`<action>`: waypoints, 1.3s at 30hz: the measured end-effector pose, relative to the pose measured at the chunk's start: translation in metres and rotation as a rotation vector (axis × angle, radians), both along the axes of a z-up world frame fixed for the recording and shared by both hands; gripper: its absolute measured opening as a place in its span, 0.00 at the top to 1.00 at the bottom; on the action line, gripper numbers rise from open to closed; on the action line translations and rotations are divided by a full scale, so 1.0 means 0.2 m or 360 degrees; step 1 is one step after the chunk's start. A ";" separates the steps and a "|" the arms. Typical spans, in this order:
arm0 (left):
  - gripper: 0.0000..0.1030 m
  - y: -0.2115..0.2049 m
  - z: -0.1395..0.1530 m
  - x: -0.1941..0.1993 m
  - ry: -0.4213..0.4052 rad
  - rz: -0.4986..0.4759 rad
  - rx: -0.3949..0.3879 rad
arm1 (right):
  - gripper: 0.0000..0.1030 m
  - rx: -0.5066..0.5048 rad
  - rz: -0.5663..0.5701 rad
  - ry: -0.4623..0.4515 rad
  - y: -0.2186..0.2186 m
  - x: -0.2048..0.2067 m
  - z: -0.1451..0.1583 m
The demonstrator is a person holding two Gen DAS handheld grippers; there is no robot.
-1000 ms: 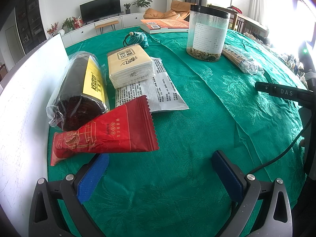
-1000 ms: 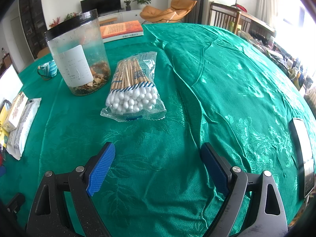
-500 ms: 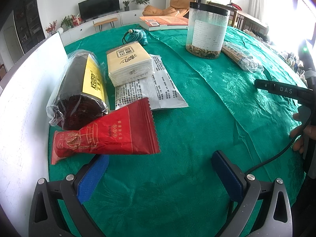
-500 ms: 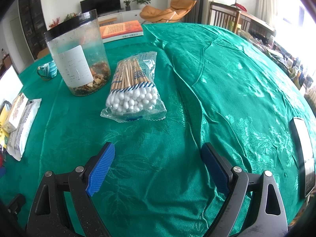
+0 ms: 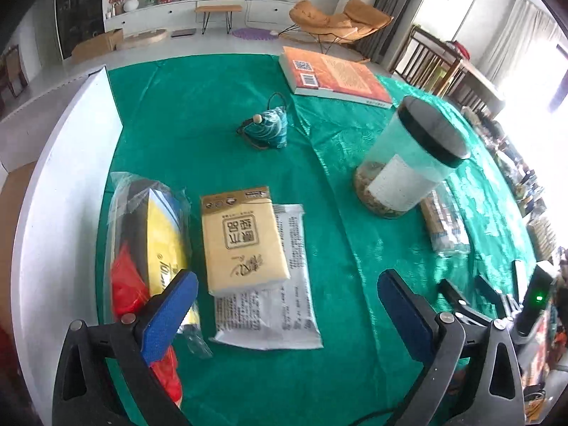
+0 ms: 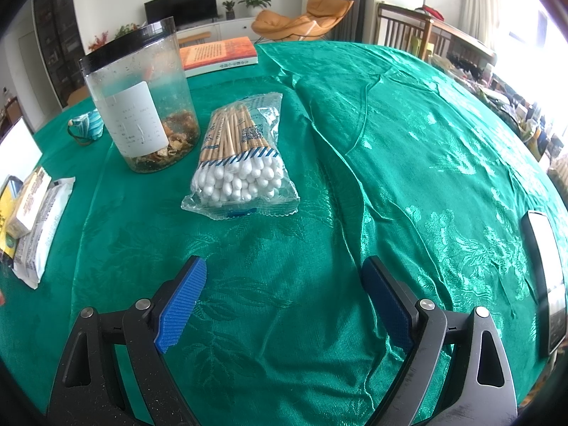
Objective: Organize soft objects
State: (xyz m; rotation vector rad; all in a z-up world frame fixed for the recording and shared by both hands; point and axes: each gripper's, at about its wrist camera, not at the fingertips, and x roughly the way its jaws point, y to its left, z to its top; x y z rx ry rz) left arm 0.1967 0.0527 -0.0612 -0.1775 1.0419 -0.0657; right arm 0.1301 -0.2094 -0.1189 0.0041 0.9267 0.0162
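Your right gripper and left gripper are both hovering with jaws wide, gripping nothing; the swab bag is lying lengthwise, cotton tips pointing toward you.

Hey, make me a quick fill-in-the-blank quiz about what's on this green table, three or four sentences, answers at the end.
1. The yellow tissue pack lies on top of a ______ printed packet.
2. The bag of cotton swabs lies beside a clear jar with a ______ lid.
3. The orange book lies ______ on the tablecloth.
4. Both the left claw and the right claw are ______, holding nothing.

Answers: white; black; flat; open
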 end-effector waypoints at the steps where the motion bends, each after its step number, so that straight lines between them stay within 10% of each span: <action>1: 0.03 0.00 -0.03 0.03 0.0014 0.0023 0.0073 | 0.11 0.0000 0.0000 0.0000 0.00 0.00 0.00; 5: 0.08 0.01 -0.10 0.10 0.0010 0.0121 0.0204 | 0.11 0.0002 0.0000 0.0000 0.00 0.00 0.00; 7: 0.47 -0.01 -0.14 0.14 0.0044 0.0081 0.0238 | 0.11 0.0001 0.0008 -0.0001 0.00 0.00 0.00; 13: 0.49 0.01 -0.14 0.14 0.0004 0.0055 0.0178 | 0.13 0.0417 -0.0016 -0.0061 -0.22 0.02 0.14; 22: 0.49 0.15 0.12 0.07 -0.0151 0.0089 -0.0137 | 0.16 0.0114 0.0327 0.0215 0.11 0.45 0.17; 23: 0.49 0.17 0.16 0.05 -0.0169 0.0092 -0.0154 | 0.23 0.0082 0.0335 0.0263 0.14 0.48 0.12; 24: 0.49 0.18 0.20 0.03 -0.0190 0.0095 -0.0171 | 0.59 0.0052 0.0345 0.0347 0.16 0.50 0.06; 27: 0.49 0.24 0.30 -0.02 -0.0258 0.0102 -0.0213 | 0.66 -0.0004 0.0305 0.0303 0.14 0.49 0.11; 33: 0.49 0.41 0.53 -0.20 -0.0405 0.0092 -0.0260 | 0.66 0.0180 0.0120 -0.0039 -0.05 0.35 0.54; 39: 0.49 0.68 0.61 -0.53 -0.0454 0.0184 -0.0105 | 0.66 0.0323 0.0465 -0.0175 0.28 0.10 0.92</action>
